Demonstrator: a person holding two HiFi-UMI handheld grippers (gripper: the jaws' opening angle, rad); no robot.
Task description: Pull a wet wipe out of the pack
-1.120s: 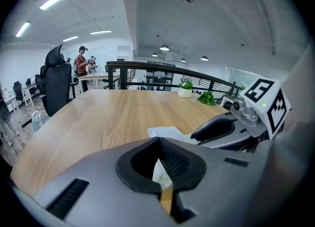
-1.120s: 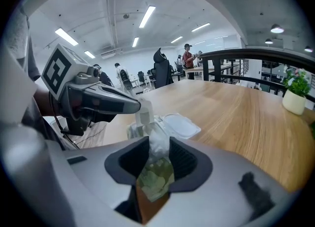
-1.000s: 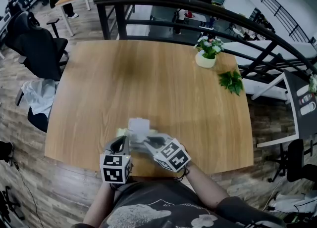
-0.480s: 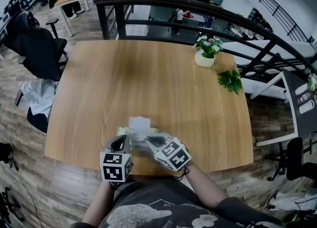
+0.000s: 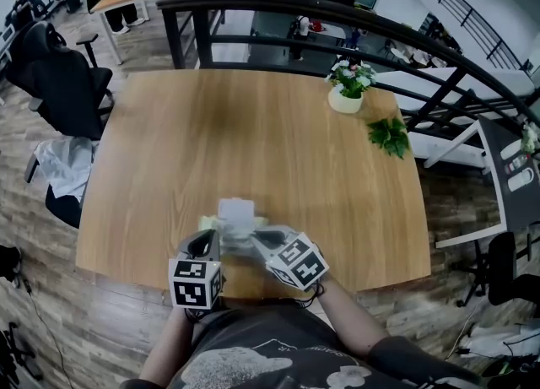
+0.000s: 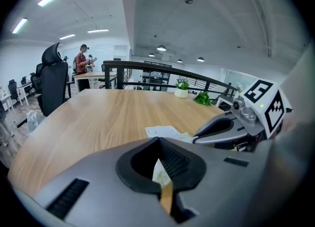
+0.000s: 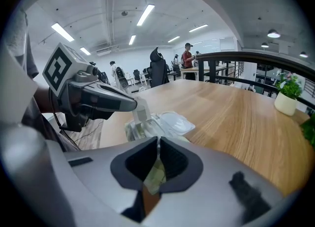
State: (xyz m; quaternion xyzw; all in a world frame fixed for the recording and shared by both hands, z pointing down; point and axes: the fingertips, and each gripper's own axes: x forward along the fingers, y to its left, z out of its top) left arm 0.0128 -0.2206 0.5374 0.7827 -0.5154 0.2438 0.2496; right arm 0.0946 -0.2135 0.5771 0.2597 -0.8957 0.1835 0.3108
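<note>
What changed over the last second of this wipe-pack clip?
The fingers of the right gripper closed on a pale sheet at the wipe pack; whether wipe or wrapper is unclear. The left gripper stayed shut on the pack; both grippers, pack and potted plant kept their places.

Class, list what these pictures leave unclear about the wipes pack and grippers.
The pale strip in the right gripper: wipe or wrapper unclear; right gripper view, jaws hide most.
Left gripper's catch: left gripper view, only a pale sliver shows.
Pack opening: head view, both grippers cover it.
</note>
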